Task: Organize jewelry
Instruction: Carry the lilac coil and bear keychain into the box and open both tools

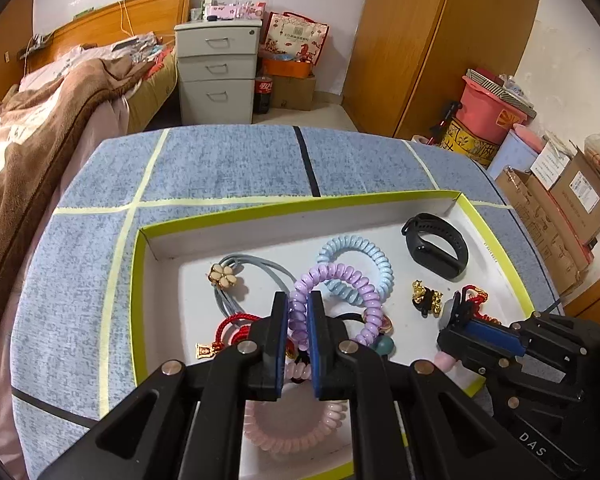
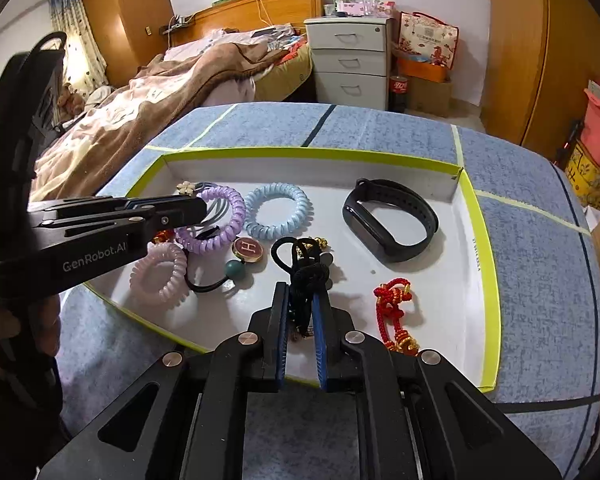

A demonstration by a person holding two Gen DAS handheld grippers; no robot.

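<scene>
Jewelry is gathered in a white, yellow-rimmed tray (image 2: 470, 200) on the blue surface (image 1: 220, 160); the purple coil band (image 1: 340, 276) is clamped by the left gripper (image 1: 299, 308) fingers; the black cord (image 2: 304, 280) by the right gripper (image 2: 300, 304); the pink coil (image 1: 300, 436) is partly hidden; bare tray floor lies at twelve o'clock.

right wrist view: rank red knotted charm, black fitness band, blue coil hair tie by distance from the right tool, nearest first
From the right tool, which is shut on a black cord charm:
1. Red knotted charm, just to its right, near the tray's front edge.
2. Black fitness band, farther back on the right.
3. Blue coil hair tie, back and left; close to the band, so that ranking is loose.
</scene>
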